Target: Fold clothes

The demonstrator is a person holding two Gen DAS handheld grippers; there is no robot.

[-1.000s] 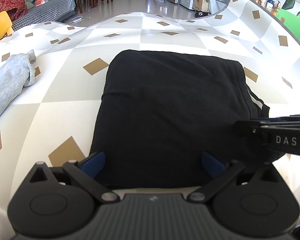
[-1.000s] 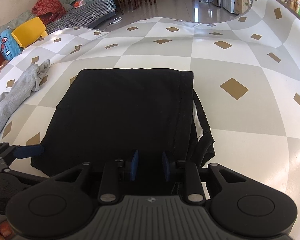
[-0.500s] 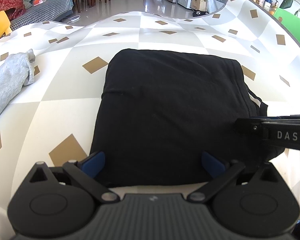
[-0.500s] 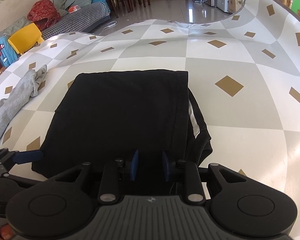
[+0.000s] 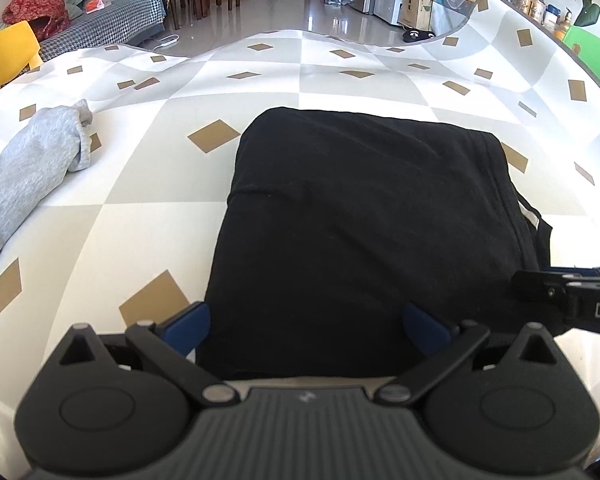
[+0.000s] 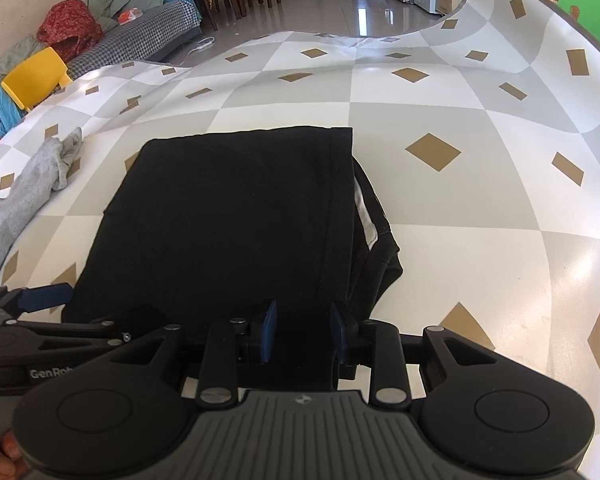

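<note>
Left gripper (image 5: pixel 306 330) jaws spread wide over folded black garment (image 5: pixel 364 232); right gripper (image 6: pixel 303 330) jaws pinching its near hem; grey garment (image 5: pixel 28 176) well apart.

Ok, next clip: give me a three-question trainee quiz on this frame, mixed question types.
1. True or false: the left gripper is open wide.
2. The right gripper has its fingers narrowed on the near edge of which item: A) the black garment, B) the grey garment, C) the yellow chair?
3. Fill in: the grey garment lies to the ____ of the black one.

Key: 1 true; 2 A; 3 left.
</note>
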